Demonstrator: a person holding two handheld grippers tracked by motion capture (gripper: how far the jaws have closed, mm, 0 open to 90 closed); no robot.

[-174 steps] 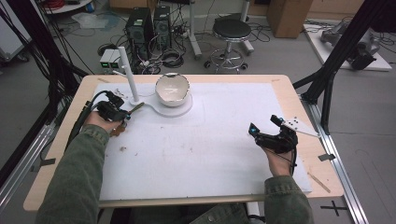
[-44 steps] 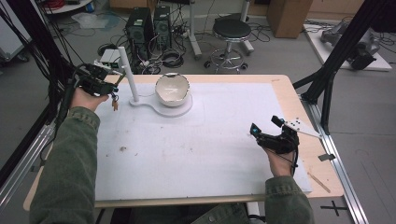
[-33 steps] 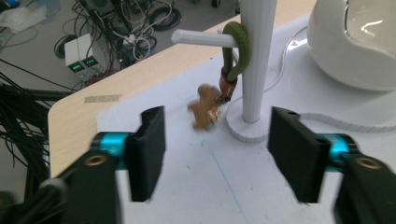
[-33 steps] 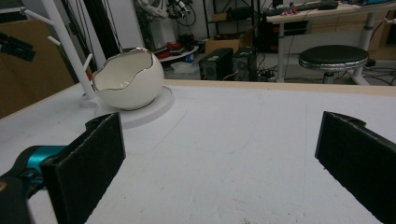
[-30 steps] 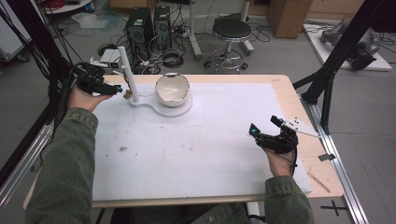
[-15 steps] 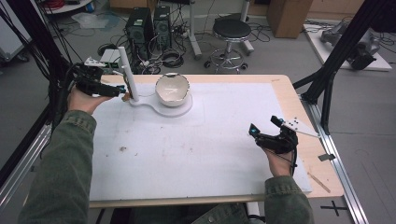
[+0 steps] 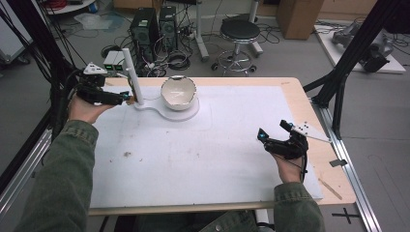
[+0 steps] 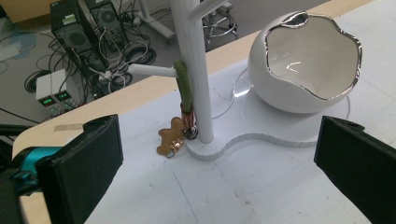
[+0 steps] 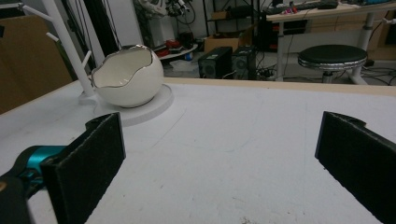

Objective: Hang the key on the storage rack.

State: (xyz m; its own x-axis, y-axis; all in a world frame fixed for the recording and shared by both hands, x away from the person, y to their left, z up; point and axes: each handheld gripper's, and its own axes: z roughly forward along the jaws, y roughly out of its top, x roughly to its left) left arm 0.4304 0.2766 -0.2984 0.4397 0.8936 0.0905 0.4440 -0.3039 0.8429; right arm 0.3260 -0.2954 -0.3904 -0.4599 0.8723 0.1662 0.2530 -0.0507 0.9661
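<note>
A green strap [image 8: 186, 88] with a brown gingerbread-shaped charm [image 8: 170, 140] hangs from a short branch [image 8: 149, 71] of the white stand's pole [image 8: 194, 70]. The charm lies on the table by the stand's base. My left gripper [image 8: 215, 177] faces the pole from close by [image 7: 126, 99]. Its jaws have just been opening and stand wide, with nothing between the pads. A white egg-shaped bowl [image 8: 303, 60] with a silver rim sits on the same base [image 7: 178, 93]. My right gripper [image 7: 272, 130] hovers low at the table's right side, open and empty [image 9: 219, 163].
The white mat [image 7: 203, 154] covers most of the wooden table [image 7: 309, 106]. Behind the table's far edge are computer towers [image 7: 154, 24], cables and a stool [image 7: 240, 31]. Black frame posts [image 7: 348, 58] rise at both sides.
My left gripper carried the strap from the table's left up to the stand, and over the last second edged right toward the pole. The right gripper has stayed put.
</note>
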